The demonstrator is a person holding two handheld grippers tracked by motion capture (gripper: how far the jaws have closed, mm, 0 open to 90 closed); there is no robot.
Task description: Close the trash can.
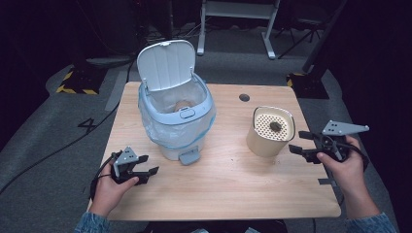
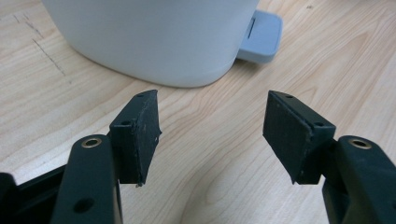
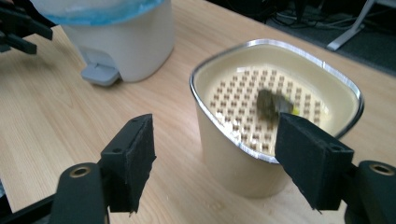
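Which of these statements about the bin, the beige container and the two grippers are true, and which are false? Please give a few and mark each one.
1. The lid of the white pedal bin stands open. True.
2. The left gripper is shut on the bin's pedal. False: its jaws are open and hold nothing; the pedal lies ahead, untouched.
3. A small dark object lies on the perforated insert inside the beige container. True.
4. The beige container lies tipped on its side. False: it stands upright on the table.
5. The right gripper is open beside the beige container. True.
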